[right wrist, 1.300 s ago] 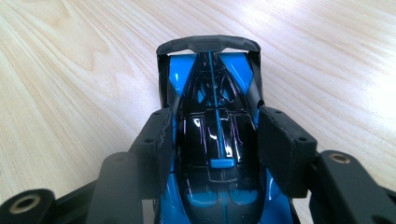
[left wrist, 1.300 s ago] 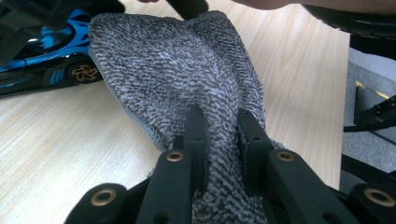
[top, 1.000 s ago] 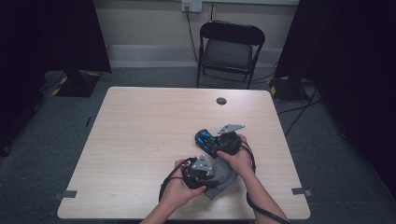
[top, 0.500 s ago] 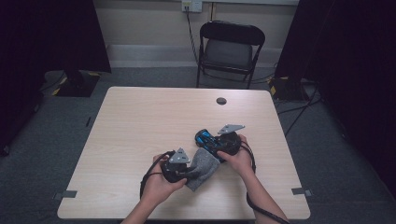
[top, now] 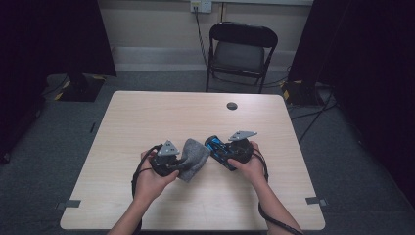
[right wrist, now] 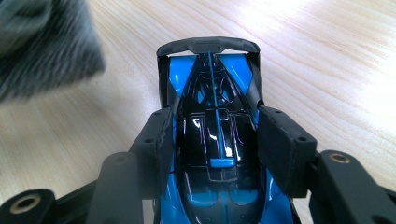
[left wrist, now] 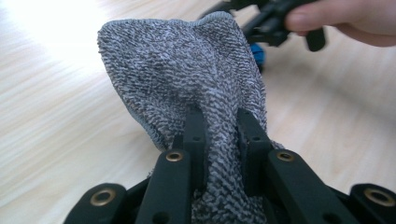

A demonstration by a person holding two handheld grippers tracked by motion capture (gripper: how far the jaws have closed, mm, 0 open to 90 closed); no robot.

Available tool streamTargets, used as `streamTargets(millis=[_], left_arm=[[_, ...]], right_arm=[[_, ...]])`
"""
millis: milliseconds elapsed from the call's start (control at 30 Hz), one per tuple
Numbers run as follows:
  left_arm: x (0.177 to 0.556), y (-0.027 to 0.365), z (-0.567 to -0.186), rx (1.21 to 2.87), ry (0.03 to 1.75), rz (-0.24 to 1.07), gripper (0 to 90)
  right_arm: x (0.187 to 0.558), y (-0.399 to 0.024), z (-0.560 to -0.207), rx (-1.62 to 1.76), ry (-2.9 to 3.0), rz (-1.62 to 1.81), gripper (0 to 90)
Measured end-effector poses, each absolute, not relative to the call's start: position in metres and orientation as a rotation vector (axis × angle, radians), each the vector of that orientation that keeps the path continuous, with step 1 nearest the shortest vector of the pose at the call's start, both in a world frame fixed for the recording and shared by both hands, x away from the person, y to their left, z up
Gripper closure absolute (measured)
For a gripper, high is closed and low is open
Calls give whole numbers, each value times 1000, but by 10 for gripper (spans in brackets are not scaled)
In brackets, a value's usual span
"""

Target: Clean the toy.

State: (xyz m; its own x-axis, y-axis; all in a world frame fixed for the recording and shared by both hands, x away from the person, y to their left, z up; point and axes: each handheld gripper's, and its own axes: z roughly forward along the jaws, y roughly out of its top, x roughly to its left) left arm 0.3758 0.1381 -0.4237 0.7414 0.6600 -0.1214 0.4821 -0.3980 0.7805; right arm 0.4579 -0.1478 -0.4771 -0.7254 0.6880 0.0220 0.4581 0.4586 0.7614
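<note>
Left gripper: the left gripper (top: 182,162) sat in the person's left hand (top: 149,181) over the near middle of the table (top: 147,117), its jaws pinched tight on a fold of the grey cloth (top: 194,155).
Grey cloth: in the left gripper view the cloth (left wrist: 187,74) rose between the two black jaws and fanned out wide above them, its stitched hem curling along the left edge. In the high view its free end hung toward the table; whether it touched the wood I could not tell from that angle.
Right gripper: the right gripper (top: 221,152) was held in the right hand (top: 249,166), to the right of the cloth, with its jaws pressed against both flanks of the toy car (top: 219,151).
Toy car: in the right gripper view the blue and black car (right wrist: 212,140) lay lengthwise between the pads, its dark spoiler at the far end pointing away from the camera over the pale wood. In the high view it pointed up and left, toward the cloth.
Cloth and car: the two were just beside each other, the cloth's far edge near the car's end; a blurred grey corner of the cloth (right wrist: 42,46) showed at the upper left of the right gripper view.
Elsewhere: a small dark round thing (top: 232,105) lay on the far part of the table, and a black folding chair (top: 240,51) stood behind it.
</note>
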Motion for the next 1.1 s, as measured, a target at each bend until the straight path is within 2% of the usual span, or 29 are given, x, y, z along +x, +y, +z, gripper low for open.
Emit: streamTargets(millis=[467, 767, 1100], left_arm=[[415, 155, -438, 1992, 1031, 334, 770], [435, 151, -453, 1947, 1103, 404, 769], [443, 131, -470, 1961, 1132, 403, 768]], right_arm=[[457, -149, -478, 967, 2422, 1140, 465], [456, -152, -479, 962, 2421, 1150, 466], [456, -152, -478, 963, 2425, 1145, 466]])
